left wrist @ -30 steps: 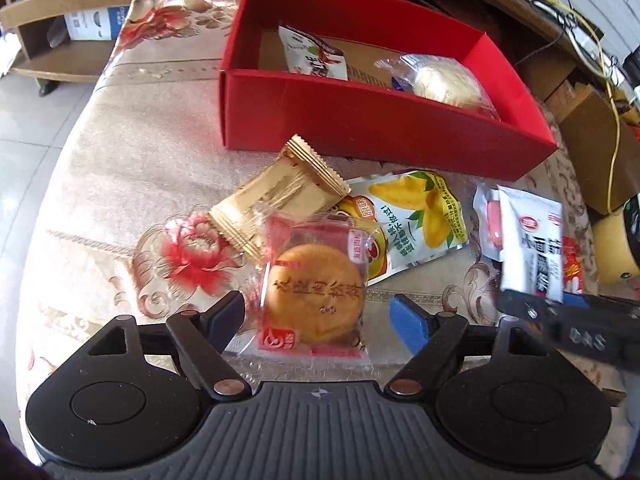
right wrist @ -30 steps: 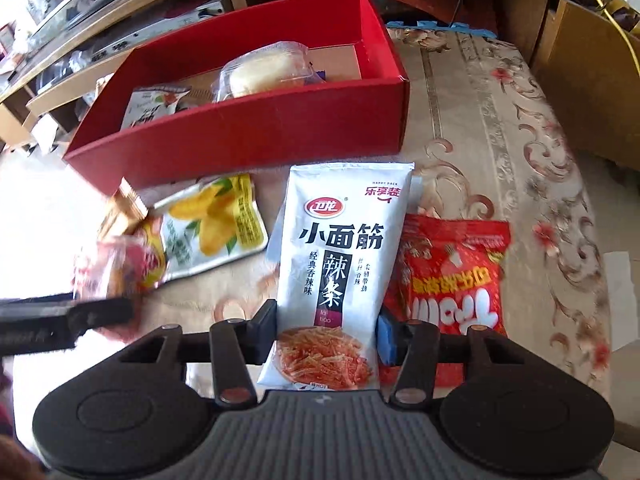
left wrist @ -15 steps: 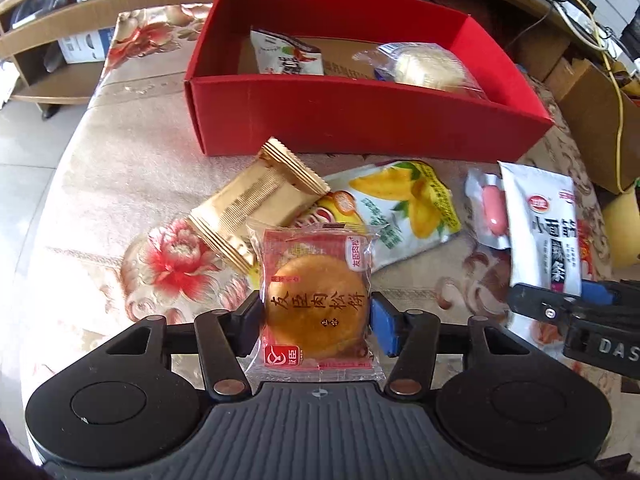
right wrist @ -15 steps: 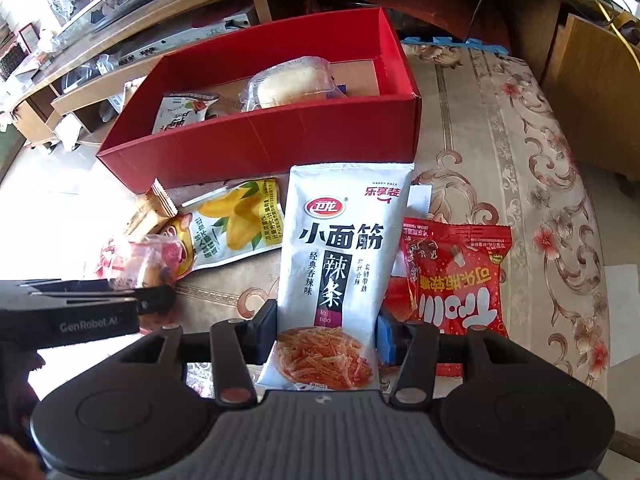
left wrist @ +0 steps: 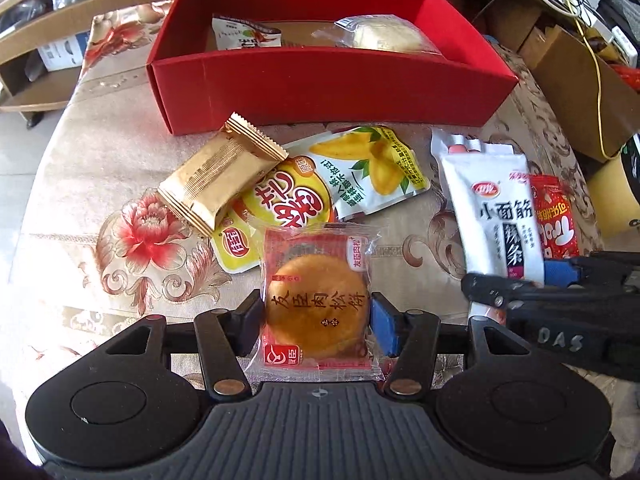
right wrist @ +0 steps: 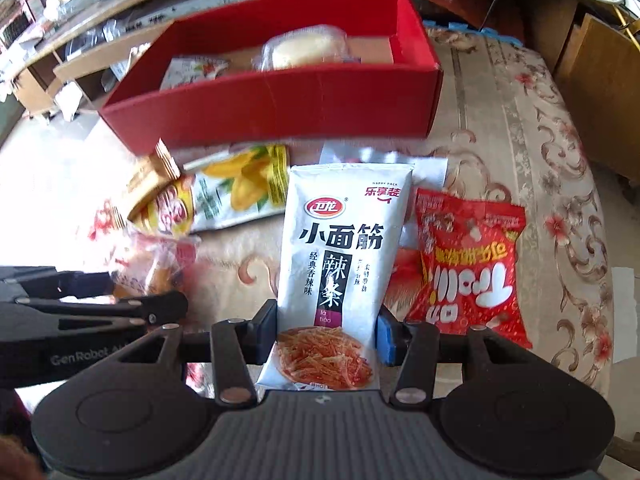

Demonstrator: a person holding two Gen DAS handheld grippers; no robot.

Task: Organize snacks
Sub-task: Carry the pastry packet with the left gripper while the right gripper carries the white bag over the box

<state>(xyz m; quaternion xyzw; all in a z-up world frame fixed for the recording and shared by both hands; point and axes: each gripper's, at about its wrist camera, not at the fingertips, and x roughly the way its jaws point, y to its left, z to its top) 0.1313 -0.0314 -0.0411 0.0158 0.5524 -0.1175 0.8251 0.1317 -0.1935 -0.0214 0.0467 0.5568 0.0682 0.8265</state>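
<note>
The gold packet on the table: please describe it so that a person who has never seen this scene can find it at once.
Start at the red box on the flowered tablecloth. Just in front of its left end, several snacks lie loose, and the gold packet is the leftmost, resting partly on the yellow pouch. It alone is plain metallic gold with crimped ends and shows no picture or lettering.

You see a red box [left wrist: 328, 80] on a beige desk [left wrist: 80, 160] cloth patterned with red flowers and brown scrolls; a gold wrapper [left wrist: 220, 176], a yellow-and-white mango pouch [left wrist: 360, 176], a red-edged clear pastry pack [left wrist: 318, 300], a white packet [right wrist: 340, 248], a red bag [right wrist: 468, 268]
</note>
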